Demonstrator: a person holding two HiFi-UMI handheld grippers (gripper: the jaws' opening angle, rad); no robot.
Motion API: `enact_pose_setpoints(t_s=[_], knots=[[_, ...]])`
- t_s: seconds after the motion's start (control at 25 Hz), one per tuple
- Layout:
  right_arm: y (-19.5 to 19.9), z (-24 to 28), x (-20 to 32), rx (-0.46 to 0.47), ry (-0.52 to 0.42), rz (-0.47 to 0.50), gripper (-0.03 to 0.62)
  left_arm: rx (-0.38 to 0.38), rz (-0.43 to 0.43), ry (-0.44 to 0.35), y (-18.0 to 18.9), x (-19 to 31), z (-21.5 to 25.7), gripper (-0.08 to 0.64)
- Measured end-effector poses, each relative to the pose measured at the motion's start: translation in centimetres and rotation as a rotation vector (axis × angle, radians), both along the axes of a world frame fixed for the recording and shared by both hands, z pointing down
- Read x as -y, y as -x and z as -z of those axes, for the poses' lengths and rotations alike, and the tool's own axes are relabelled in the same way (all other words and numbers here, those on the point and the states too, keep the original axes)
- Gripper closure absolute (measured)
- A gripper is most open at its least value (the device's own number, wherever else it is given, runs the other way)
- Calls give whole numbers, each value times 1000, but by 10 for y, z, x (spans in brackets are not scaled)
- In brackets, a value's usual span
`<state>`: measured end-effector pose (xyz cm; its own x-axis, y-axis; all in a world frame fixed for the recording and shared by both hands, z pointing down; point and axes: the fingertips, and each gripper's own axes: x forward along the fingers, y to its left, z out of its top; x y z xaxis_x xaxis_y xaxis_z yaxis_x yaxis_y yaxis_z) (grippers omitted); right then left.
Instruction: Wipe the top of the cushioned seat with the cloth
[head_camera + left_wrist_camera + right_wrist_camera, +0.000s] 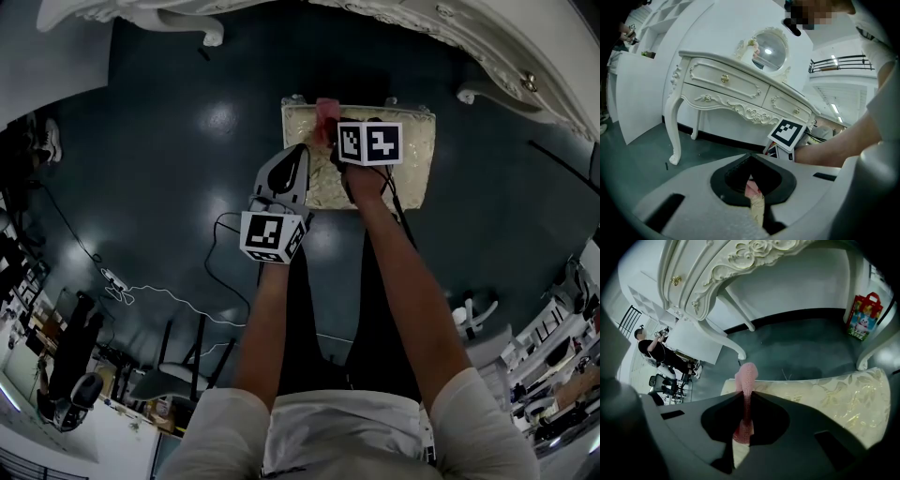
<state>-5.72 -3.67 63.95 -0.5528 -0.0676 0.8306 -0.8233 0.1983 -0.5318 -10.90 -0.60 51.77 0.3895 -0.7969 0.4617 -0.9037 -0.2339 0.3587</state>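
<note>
Dark floor (pixel 169 141) carries the cushioned seat (pixel 412 155), close to a white dressing table (pixel 736 89). I see the pink cloth (pixel 746 376) over the seat's far edge, pinched in my right claw (pixel 745 394). My left claw (pixel 751 158), jaws together and empty, hangs beside the seat's left edge.

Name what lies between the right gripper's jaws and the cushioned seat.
The pink cloth, clamped in the right gripper, sticks out over the cushioned seat; nothing else lies there. The right gripper view shows it.
</note>
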Motion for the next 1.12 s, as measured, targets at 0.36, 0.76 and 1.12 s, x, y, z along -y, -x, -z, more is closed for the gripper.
enact_pose_setpoints(t_s=[0.36, 0.76, 1.12], knots=[[-56, 2, 7, -25, -6, -57, 569, 19, -77, -12, -45, 11, 2, 548], [-132, 3, 13, -58, -26, -108, 569, 0, -139, -14, -107, 14, -2, 548], [-197, 1, 17, -93, -45, -160, 569, 0, -204, -9, -158, 13, -11, 548]])
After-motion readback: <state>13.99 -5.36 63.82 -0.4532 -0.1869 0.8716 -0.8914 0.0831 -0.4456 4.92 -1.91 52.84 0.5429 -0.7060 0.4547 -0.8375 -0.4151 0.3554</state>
